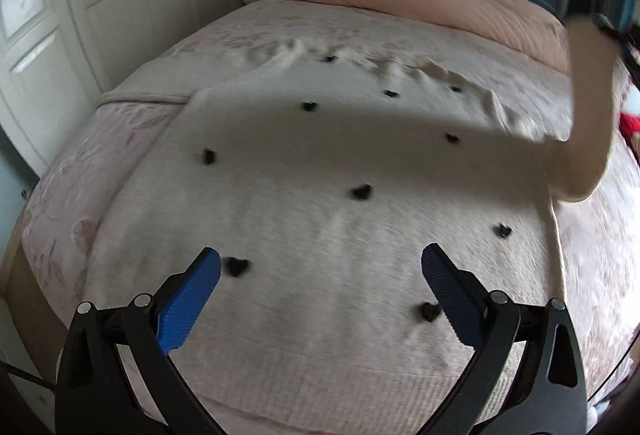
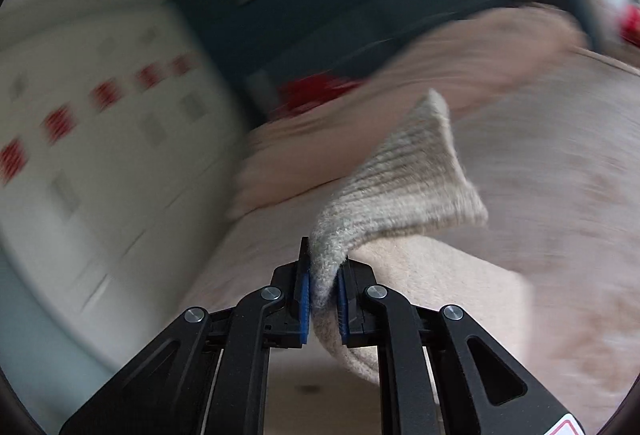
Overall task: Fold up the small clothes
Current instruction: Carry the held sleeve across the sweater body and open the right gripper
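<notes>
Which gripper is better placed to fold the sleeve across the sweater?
Probably the right gripper: it is shut on the ribbed cuff of the cream knit sweater with black hearts. The left gripper hovers open, holding nothing.

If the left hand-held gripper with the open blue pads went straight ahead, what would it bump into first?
Probably the cream knitted sweater with small black hearts spread flat on the bed. The left hand-held gripper points down at it, jaws wide open, with nothing in between; depth is hard to judge.

My left wrist cam looks down close over the bed (image 1: 132, 123) toward the headboard; right cam sits low, facing wardrobe (image 2: 100, 155); both share bed.
</notes>
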Motion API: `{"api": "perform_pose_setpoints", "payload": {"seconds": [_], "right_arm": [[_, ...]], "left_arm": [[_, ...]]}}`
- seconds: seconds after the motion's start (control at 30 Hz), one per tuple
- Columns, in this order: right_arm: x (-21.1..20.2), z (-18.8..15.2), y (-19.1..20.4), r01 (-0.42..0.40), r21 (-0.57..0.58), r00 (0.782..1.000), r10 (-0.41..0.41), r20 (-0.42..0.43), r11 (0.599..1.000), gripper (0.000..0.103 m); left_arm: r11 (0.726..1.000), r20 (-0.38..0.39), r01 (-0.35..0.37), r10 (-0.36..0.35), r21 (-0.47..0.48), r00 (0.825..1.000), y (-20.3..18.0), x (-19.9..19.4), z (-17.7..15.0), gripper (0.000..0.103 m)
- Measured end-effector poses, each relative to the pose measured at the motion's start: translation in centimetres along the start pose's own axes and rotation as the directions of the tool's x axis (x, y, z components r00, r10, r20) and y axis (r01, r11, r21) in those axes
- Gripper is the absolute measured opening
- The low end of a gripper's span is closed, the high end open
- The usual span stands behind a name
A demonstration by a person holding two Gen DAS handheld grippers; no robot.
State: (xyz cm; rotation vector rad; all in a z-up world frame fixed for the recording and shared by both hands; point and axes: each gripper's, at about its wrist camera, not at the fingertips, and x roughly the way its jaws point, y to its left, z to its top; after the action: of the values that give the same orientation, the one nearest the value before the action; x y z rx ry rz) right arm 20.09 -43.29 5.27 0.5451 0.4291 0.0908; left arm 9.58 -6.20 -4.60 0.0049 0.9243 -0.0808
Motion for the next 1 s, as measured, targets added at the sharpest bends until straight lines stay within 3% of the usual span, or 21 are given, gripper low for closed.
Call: {"api": "perform_pose_setpoints", "payload": {"seconds": [0.1,0.17,0.2,0.27,0.33,0.4,0.5,0.53,0.57,0.63,0.8,0.83,0.9,0.93,0.97,1.0], "right_arm": [[6.2,-2.6,8.0,-0.112,-0.104,0.988,0.1,-0.117,0.988,0.015],[10.5,-5.6,11.7,-0.167,-0.139,0.965,0.133,-0.224,0.976,0.019],[12.4,-7.0,12.5,-0.173,-0.15,0.955,0.128,-0.268,0.973,0.028],[14.6,-10.0,14.3,-0.141,-0.212,0.94,0.064,-0.336,0.967,0.035],[13.8,-11.5,14.3,-0.108,-0.246,0.942,0.02,-0.336,0.963,0.04],[10.8,-13.0,12.3,-0.03,-0.253,0.953,-0.048,-0.299,0.967,0.066],[6.3,-14.2,7.3,0.141,-0.252,0.948,-0.204,-0.245,0.958,0.075],[5.1,-14.7,5.1,0.2,-0.258,0.933,-0.264,-0.245,0.945,0.075],[4.0,-15.2,2.6,0.278,-0.262,0.905,-0.344,-0.252,0.924,0.075],[3.0,-15.6,-2.0,0.378,-0.219,0.855,-0.43,-0.291,0.9,0.075],[4.4,-15.5,-7.2,0.427,-0.156,0.823,-0.455,-0.341,0.891,0.075],[5.7,-15.4,-8.0,0.424,-0.151,0.815,-0.449,-0.366,0.893,0.075],[6.0,-15.8,-8.1,0.4,-0.131,0.822,-0.419,-0.386,0.907,0.071],[6.5,-16.0,-8.1,0.385,-0.114,0.832,-0.398,-0.388,0.916,0.065],[6.9,-15.8,-7.9,0.357,-0.091,0.85,-0.363,-0.382,0.93,0.04],[7.1,-15.4,-7.6,0.345,-0.083,0.859,-0.351,-0.373,0.935,0.023]], "left_arm": [[0.999,0.01,-0.007,0.007,-0.038,1.0,2.2,-0.2,0.6,0.098],[0.998,0.016,-0.008,0.009,-0.061,1.0,3.6,-0.3,1.1,0.098],[0.997,0.016,-0.006,0.007,-0.073,1.0,4.3,-0.2,1.4,0.098],[0.995,0.008,0.018,-0.018,-0.093,1.0,5.4,0.3,2.2,0.098],[0.992,-0.005,0.056,-0.057,-0.112,0.998,6.3,0.9,3.1,0.098],[0.982,-0.012,0.12,-0.123,-0.147,0.992,7.1,2.1,4.5,0.098],[0.961,-0.031,0.211,-0.22,-0.18,0.975,7.0,4.6,6.8,0.098],[0.956,-0.038,0.226,-0.236,-0.186,0.971,6.8,5.7,7.6,0.098],[0.951,-0.043,0.24,-0.253,-0.194,0.967,6.4,7.0,8.6,0.098],[0.95,-0.066,0.22,-0.24,-0.22,0.969,6.0,10.0,10.2,0.098],[0.89,-0.19,0.181,-0.281,-0.419,0.941,6.0,18.1,11.7,0.097],[0.883,-0.193,0.152,-0.26,-0.443,0.946,5.9,18.7,11.8,0.097],[0.882,-0.174,0.135,-0.235,-0.452,0.956,5.5,18.7,12.2,0.095],[0.884,-0.15,0.149,-0.237,-0.443,0.96,5.0,18.4,12.8,0.088],[0.888,-0.125,0.179,-0.252,-0.423,0.96,4.4,18.2,13.4,0.054],[0.892,-0.116,0.197,-0.265,-0.406,0.957,4.1,18.2,14.1,0.02]]}}
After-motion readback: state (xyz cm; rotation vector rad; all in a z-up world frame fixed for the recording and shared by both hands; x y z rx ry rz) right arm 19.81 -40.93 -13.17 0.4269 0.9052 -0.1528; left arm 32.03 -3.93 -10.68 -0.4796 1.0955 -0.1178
